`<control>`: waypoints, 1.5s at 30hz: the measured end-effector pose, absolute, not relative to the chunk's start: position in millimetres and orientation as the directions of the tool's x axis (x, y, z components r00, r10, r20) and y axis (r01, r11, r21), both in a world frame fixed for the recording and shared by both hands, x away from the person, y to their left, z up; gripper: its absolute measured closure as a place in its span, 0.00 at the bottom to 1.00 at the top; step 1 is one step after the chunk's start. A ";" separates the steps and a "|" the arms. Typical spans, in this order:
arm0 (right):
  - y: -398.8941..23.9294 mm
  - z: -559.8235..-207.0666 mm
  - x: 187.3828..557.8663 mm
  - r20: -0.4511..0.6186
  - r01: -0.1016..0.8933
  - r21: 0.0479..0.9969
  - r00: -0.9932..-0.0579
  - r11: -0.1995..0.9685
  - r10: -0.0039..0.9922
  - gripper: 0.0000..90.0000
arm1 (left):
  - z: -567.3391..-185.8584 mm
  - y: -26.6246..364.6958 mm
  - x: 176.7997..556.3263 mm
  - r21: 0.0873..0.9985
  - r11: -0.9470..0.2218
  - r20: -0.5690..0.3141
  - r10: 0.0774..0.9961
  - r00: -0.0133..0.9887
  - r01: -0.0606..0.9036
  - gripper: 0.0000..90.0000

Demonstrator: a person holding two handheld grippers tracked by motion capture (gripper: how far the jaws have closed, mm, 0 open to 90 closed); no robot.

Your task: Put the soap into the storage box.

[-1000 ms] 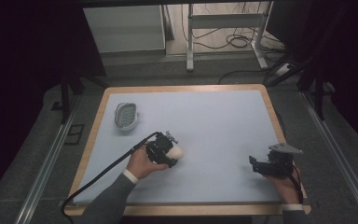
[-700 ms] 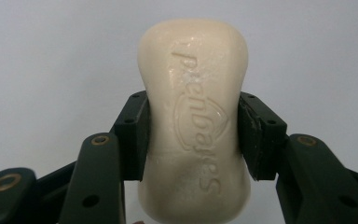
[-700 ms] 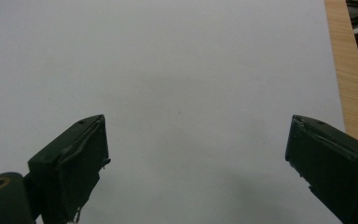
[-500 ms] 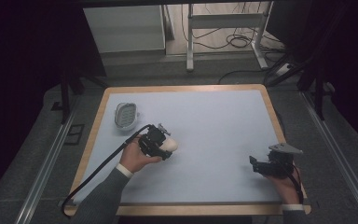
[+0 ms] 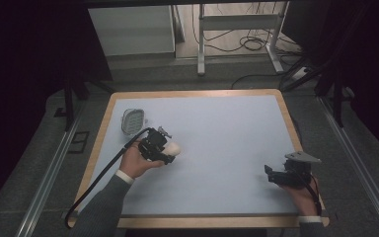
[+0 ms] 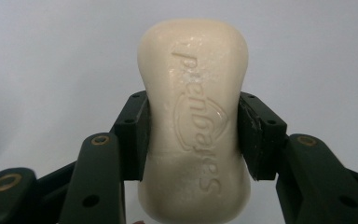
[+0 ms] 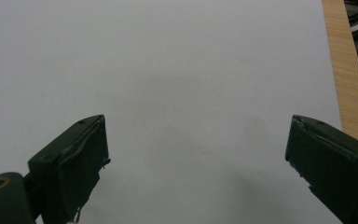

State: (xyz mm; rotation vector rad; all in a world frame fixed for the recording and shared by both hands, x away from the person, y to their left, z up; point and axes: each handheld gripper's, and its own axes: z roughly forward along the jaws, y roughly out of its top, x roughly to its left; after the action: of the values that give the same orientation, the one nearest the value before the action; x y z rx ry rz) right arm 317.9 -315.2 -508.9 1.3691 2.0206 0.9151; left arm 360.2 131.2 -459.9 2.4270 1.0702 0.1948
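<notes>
1. Left gripper (image 6: pixel 193 140): two black jaws on hinged links, brass-ringed pivot holes, small screw holes, flat dark pads (image 6: pixel 251 135).
2. Right gripper (image 7: pixel 196 163): black jaws, worn pads (image 7: pixel 81 163) frayed at the edges, one brass-ringed pivot.
3. Grey three-cornered plate (image 5: pixel 303 157) on top of the right gripper.
4. Black cable (image 5: pixel 98 177) trailing from the left gripper.
5. Left sleeve (image 5: pixel 103 207): grey, white cuff.
6. Right sleeve (image 5: pixel 312 226): grey, white cuff.

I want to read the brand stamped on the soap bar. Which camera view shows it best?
The left gripper view: the soap bar is close up between the left gripper pads, its embossed lettering visible. In the high view it is a small pale blob.
</notes>
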 end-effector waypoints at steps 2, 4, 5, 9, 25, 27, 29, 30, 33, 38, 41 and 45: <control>-315.6 -509.2 318.1 -0.052 0.580 0.773 -0.347 0.258 0.936 0.06 | -458.0 134.8 362.1 0.480 -0.574 -0.059 0.734 0.677 0.664 0.55; -315.9 -509.4 318.2 -0.052 0.581 0.773 -0.345 0.257 0.937 0.06 | -456.0 138.7 363.8 0.481 -0.568 -0.057 0.740 0.671 0.667 0.55; -316.0 -509.4 318.2 -0.052 0.581 0.772 -0.344 0.256 0.938 0.06 | -455.0 140.5 364.5 0.482 -0.564 -0.056 0.744 0.666 0.670 0.55; -316.3 -509.6 318.3 -0.050 0.583 0.772 -0.343 0.254 0.938 0.06 | -452.0 147.7 368.0 0.480 -0.557 -0.051 0.754 0.655 0.678 0.55; -316.5 -509.3 318.2 -0.051 0.582 0.772 -0.341 0.254 0.939 0.06 | -444.9 170.7 382.5 0.477 -0.517 -0.047 0.793 0.608 0.711 0.55; -316.6 -509.4 318.2 -0.052 0.583 0.772 -0.341 0.254 0.939 0.06 | -444.7 173.4 384.9 0.475 -0.511 -0.048 0.798 0.601 0.717 0.55; -316.7 -509.5 318.3 -0.050 0.583 0.772 -0.341 0.253 0.939 0.06 | -444.5 175.1 386.3 0.476 -0.507 -0.047 0.802 0.596 0.719 0.55; -316.7 -509.5 318.3 -0.050 0.583 0.772 -0.341 0.253 0.939 0.06 | -444.2 176.2 387.1 0.476 -0.504 -0.047 0.804 0.593 0.720 0.55; -317.1 -509.3 318.3 -0.052 0.583 0.772 -0.342 0.255 0.938 0.06 | -443.3 179.1 389.4 0.478 -0.498 -0.049 0.807 0.588 0.723 0.55; -317.0 -509.8 318.5 -0.052 0.583 0.771 -0.342 0.256 0.938 0.06 | -442.6 182.5 392.4 0.480 -0.491 -0.045 0.814 0.580 0.727 0.55; -317.1 -509.9 318.5 -0.052 0.584 0.770 -0.342 0.256 0.938 0.06 | -441.1 184.1 393.6 0.484 -0.489 -0.042 0.816 0.577 0.726 0.55; -317.3 -510.5 318.8 -0.054 0.586 0.769 -0.341 0.257 0.939 0.06 | -439.8 186.1 396.0 0.482 -0.489 -0.038 0.818 0.575 0.727 0.55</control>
State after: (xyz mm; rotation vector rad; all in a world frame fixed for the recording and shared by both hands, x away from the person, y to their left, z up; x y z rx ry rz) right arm 318.8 -317.3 -510.5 1.3782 2.0208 0.9034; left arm 396.0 186.1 -439.8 2.3588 1.2400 0.2710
